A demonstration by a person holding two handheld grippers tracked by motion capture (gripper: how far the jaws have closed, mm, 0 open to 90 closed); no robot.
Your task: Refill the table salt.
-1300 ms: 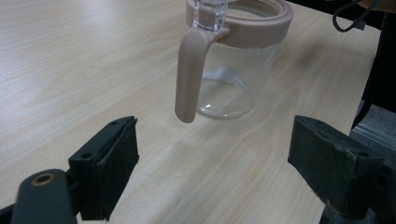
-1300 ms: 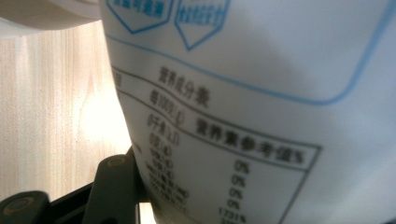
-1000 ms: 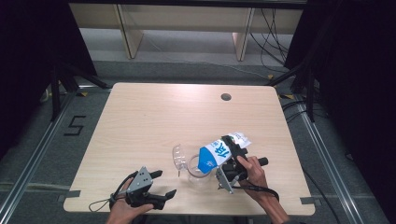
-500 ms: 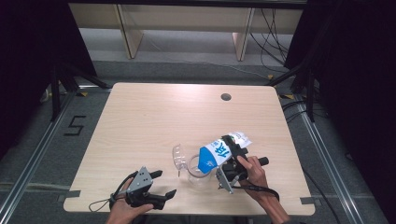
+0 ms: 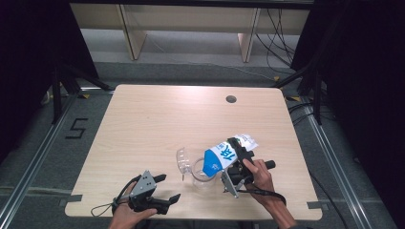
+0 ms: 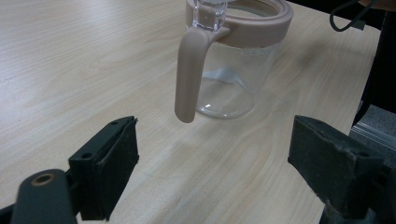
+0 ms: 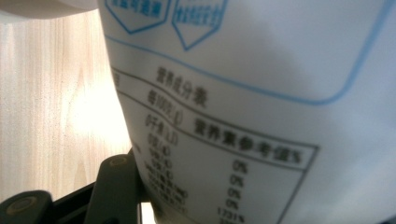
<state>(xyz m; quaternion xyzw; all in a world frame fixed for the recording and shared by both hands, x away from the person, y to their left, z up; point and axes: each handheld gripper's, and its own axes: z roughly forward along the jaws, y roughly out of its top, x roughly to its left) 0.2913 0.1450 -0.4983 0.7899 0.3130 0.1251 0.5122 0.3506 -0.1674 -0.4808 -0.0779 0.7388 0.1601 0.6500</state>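
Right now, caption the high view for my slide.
Right hand-held gripper tips a blue-and-white carton over a clear pitcher; left hand-held gripper waits open.

We hold one pair of tongs in each hand, with both forearms coming in from the near edge of the worktop. Our left tongs (image 5: 168, 188) lie low, their two black jaws pointing forward and to the right and standing wide apart with nothing between the pads (image 6: 109, 163). Our left hand (image 5: 125, 212) wraps the body from behind, and a cable loops out to the left of it. Our right tongs (image 5: 235, 153) are tilted up and to the left, the jaws partly closed and pressed against the carton (image 5: 220, 156) held between them. Our right hand (image 5: 259, 172) grips the handle just behind them, the wrist bent.
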